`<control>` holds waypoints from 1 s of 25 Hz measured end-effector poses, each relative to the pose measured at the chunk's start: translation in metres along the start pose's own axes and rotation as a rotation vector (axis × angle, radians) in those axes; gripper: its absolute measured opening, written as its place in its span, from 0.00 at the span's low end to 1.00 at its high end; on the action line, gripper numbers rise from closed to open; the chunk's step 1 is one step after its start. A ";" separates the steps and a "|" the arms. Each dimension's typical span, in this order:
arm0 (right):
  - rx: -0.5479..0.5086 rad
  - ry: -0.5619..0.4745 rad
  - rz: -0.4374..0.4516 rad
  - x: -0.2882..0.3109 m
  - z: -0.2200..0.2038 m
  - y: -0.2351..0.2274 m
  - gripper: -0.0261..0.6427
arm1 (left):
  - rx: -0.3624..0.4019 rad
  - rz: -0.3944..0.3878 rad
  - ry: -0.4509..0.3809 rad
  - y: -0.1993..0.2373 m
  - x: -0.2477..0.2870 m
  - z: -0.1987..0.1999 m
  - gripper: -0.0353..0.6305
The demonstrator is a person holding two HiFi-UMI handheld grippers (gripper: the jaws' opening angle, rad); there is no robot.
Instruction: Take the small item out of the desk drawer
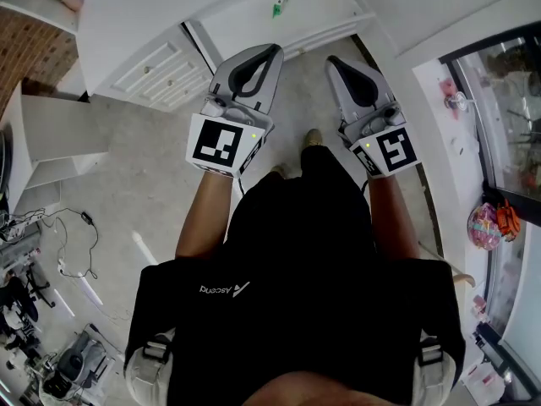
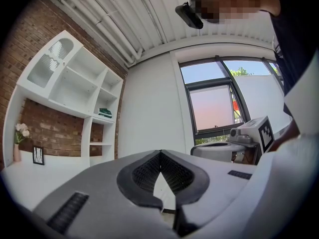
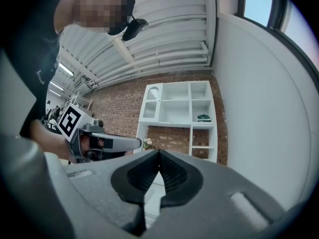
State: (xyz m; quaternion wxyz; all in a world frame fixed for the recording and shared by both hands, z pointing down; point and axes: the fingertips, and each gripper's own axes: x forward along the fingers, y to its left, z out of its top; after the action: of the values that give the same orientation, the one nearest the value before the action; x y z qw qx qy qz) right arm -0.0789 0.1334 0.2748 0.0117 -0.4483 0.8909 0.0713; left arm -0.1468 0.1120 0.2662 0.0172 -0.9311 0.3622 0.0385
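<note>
In the head view a white desk [image 1: 135, 15] spans the top, and its panelled drawer fronts [image 1: 156, 68] look closed. A small green-and-white item [image 1: 281, 1] lies on the desk top. My left gripper [image 1: 272, 51] is held in front of the desk edge, shut and empty. My right gripper [image 1: 334, 60] is beside it, also shut with nothing in it. Both point upward and forward. In the left gripper view the left gripper [image 2: 160, 153] has its jaws meeting. The right gripper view shows the same for the right gripper [image 3: 159, 152]. Nothing inside any drawer is visible.
A white shelf unit [image 2: 75, 88] stands against a brick wall, with a large window [image 2: 219, 103] to its right. Cables and equipment [image 1: 51, 252] lie on the floor at the left. A white ledge with a pink object [image 1: 486, 225] runs along the right.
</note>
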 end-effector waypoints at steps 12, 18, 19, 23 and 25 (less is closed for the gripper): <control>0.003 -0.009 0.016 0.040 -0.021 -0.048 0.04 | 0.012 0.020 0.026 0.036 0.052 -0.021 0.05; -0.016 -0.005 0.040 0.068 -0.034 -0.098 0.04 | 0.023 0.048 0.052 0.059 0.103 -0.035 0.05; -0.019 -0.004 0.048 0.073 -0.036 -0.107 0.04 | 0.028 0.056 0.057 0.063 0.112 -0.038 0.05; -0.017 0.004 0.079 0.092 -0.047 -0.145 0.04 | 0.030 0.079 0.088 0.077 0.151 -0.048 0.05; -0.012 0.004 0.092 0.100 -0.052 -0.165 0.04 | 0.049 0.095 0.094 0.085 0.170 -0.053 0.05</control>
State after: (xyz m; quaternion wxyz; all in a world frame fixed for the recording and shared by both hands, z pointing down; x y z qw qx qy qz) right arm -0.0050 -0.0505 0.2988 0.0038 -0.4070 0.9102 0.0763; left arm -0.0759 -0.0687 0.3040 0.0212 -0.9131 0.4071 -0.0135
